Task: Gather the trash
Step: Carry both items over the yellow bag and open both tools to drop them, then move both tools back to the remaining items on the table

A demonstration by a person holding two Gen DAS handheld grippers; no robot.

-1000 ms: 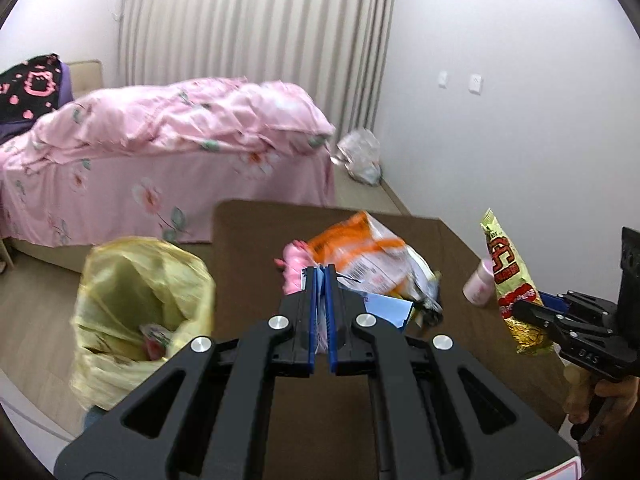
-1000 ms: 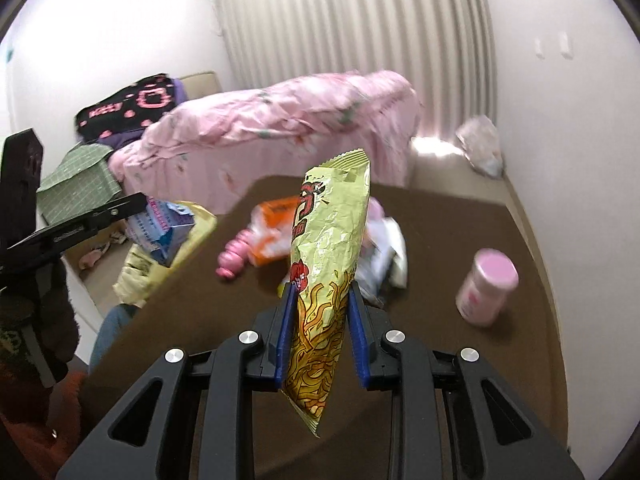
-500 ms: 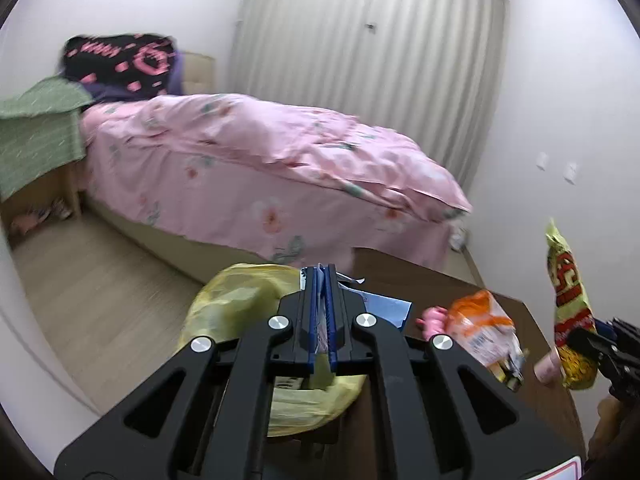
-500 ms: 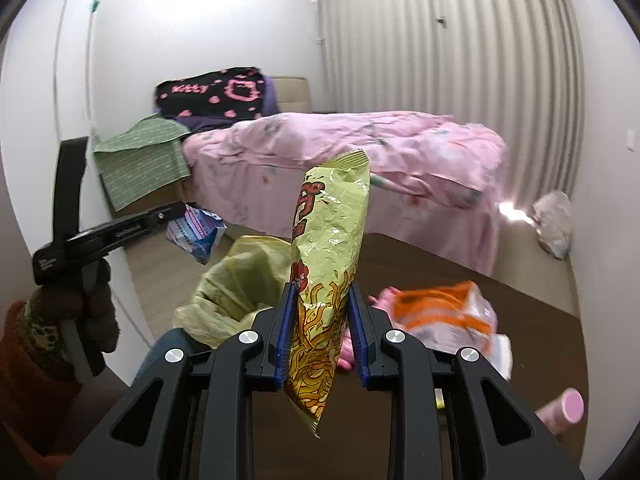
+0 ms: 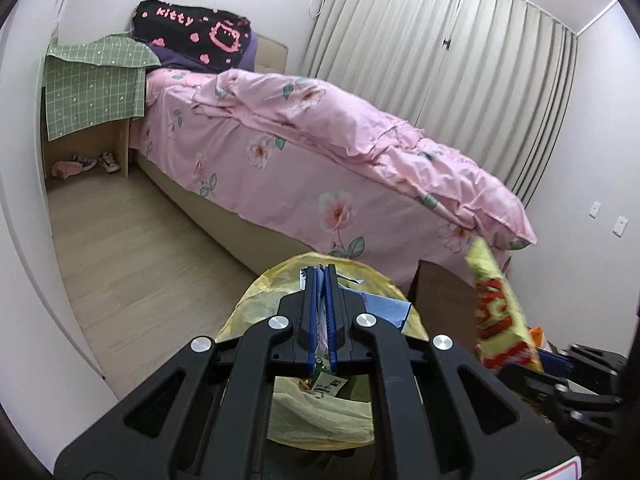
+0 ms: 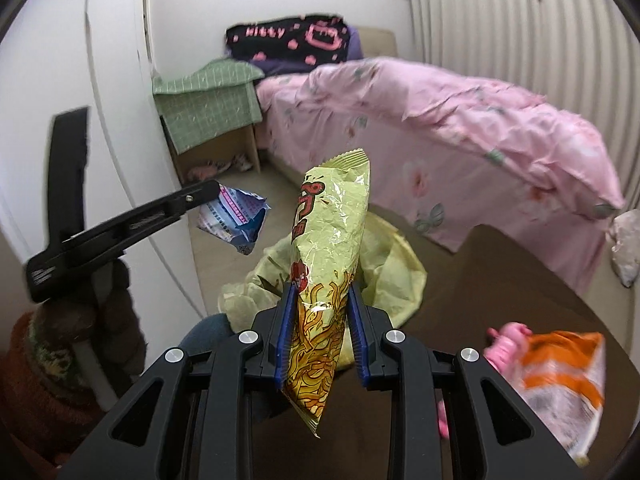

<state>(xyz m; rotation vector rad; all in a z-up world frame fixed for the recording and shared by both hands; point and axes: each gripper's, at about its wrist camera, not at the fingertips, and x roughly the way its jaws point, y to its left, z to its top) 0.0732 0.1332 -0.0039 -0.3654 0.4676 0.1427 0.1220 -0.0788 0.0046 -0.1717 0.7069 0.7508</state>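
Drop-off step: left gripper (image 5: 320,312) clenched on crumpled blue-white wrapper (image 6: 234,220), right gripper (image 6: 320,336) grasping yellow-green noodle-snack packet (image 6: 328,248) (both near yellow plastic trash bag (image 6: 396,276)); next, release w/ fingers over bag mouth.

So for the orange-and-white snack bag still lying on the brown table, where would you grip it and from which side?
Probably the crumpled upper edge of the orange-and-white bag, coming down from above. It lies flat and slack on the table, so only a raised fold gives the jaws something thin to pinch. The pink toy crowds its left side, so the open right side looks easier.
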